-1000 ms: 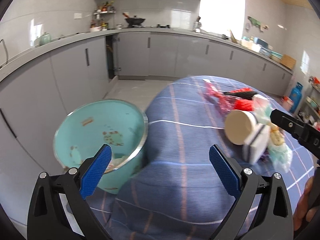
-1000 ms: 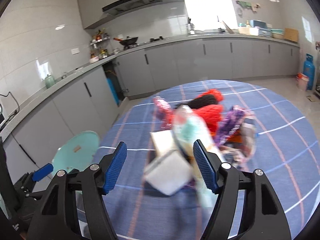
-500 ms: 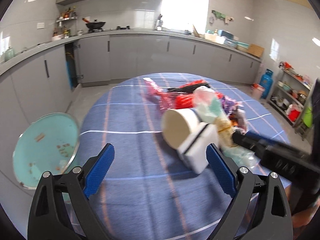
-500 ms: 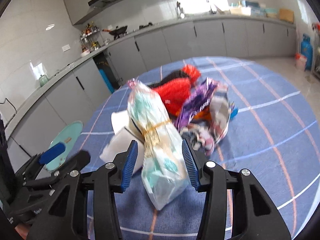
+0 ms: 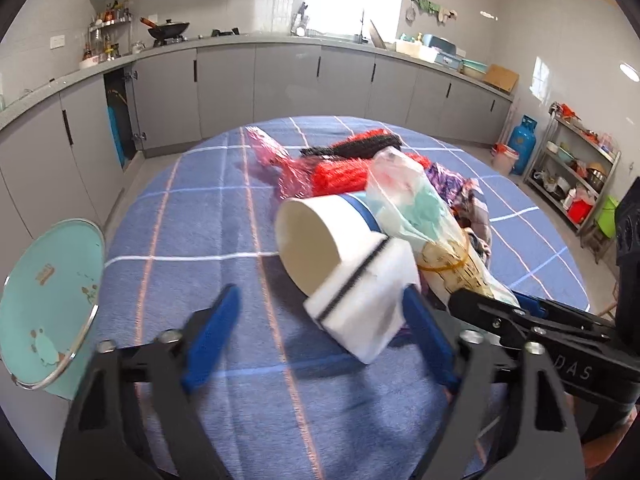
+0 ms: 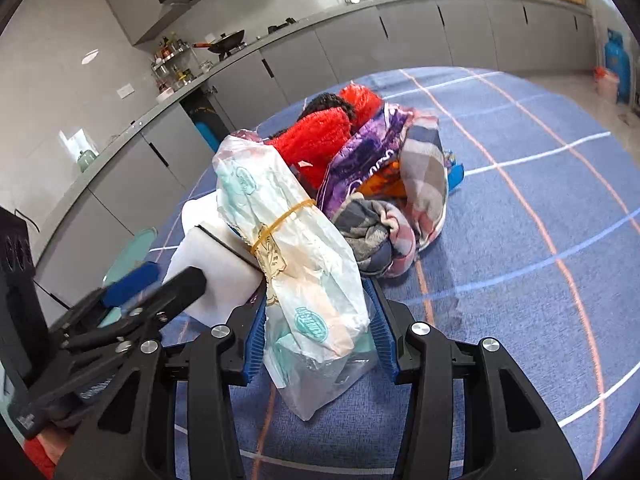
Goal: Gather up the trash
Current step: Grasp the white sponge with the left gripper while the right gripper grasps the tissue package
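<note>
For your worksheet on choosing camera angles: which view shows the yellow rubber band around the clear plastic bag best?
The right wrist view: the rubber band crosses the middle of the plastic bag, close up and sharp, between the right gripper's blue pads. The left wrist view shows only a short piece of it, at the bag's side behind the white block.

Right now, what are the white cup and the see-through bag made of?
The white cup looks like paper: matte, thin-walled, with a blue band. The see-through bag looks like thin plastic film: crinkly, glossy, printed, cinched by a yellow rubber band. Neither is certain from looks alone.
</note>
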`<state>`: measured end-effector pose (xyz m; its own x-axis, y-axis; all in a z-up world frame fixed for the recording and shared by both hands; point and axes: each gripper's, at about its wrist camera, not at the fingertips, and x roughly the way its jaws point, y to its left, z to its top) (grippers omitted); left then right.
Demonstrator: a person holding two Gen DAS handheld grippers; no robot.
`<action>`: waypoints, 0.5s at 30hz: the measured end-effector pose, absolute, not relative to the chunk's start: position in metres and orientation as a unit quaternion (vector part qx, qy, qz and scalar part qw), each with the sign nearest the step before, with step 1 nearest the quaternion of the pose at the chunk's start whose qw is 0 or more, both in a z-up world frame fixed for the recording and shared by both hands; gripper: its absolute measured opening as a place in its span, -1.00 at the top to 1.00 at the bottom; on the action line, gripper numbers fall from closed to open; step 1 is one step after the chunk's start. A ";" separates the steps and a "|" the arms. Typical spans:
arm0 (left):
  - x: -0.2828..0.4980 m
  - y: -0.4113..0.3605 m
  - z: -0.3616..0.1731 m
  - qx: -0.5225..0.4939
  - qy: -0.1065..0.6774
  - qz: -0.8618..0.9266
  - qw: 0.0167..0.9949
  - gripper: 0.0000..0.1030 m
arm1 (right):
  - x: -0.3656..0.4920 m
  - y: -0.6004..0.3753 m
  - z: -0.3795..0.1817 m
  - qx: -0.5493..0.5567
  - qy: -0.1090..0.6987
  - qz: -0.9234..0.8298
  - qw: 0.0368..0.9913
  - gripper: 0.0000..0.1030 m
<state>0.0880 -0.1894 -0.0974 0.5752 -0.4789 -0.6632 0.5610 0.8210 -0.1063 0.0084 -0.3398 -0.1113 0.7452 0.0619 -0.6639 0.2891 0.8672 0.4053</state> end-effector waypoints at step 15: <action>0.071 -0.172 -0.091 0.029 0.340 -0.315 0.885 0.24 | -0.009 -0.329 -0.099 0.244 0.312 -0.060 0.916 0.30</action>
